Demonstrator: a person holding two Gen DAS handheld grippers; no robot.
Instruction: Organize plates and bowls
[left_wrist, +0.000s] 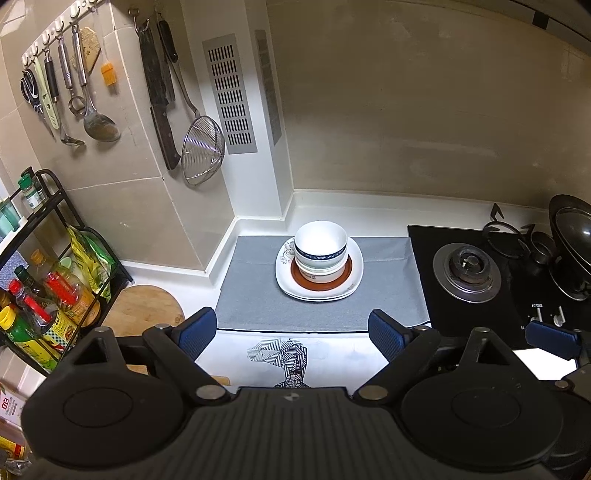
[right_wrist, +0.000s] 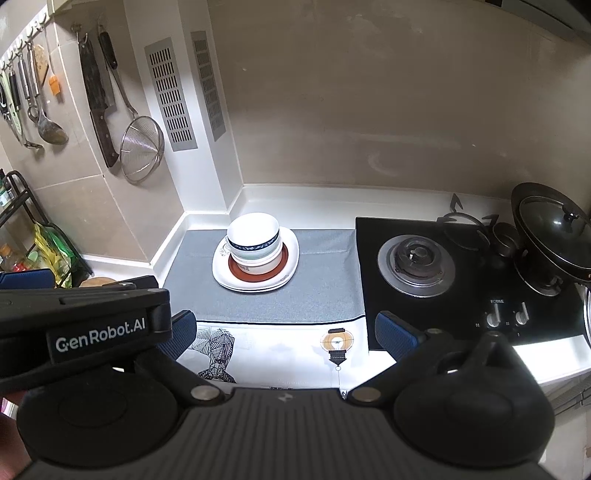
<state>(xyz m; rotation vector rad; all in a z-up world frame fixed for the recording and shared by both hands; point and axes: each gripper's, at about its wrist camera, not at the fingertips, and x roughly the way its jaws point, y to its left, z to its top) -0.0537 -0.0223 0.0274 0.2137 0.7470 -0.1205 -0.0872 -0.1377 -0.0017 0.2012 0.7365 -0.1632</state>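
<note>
As both grippers hang above the near edge of the counter, the stack of dishes serves as the reference point for every place below.

Stack of dishes: white plates (left_wrist: 320, 291) at the bottom, a brown-rimmed plate (left_wrist: 320, 283) on them, nested bowls (left_wrist: 320, 248) on top; the uppermost bowl has a dark blue band.
Grey mat (left_wrist: 255, 288): lies under the stack, spreading to both sides and toward the camera.
Stove (left_wrist: 467, 271): right of the stack, just beside the mat's edge.
Wok (right_wrist: 554, 229): far right of the stack, beyond the burner.
Strainer (left_wrist: 204, 149): hangs on the wall, up and left of the stack.
Bottle rack (left_wrist: 48, 266): well left of the stack.
Left gripper (left_wrist: 291, 332): fingers spread wide, nothing between them; well short of the stack.
Right gripper (right_wrist: 284, 330): fingers spread wide, nothing between them; well short of the stack.
</note>
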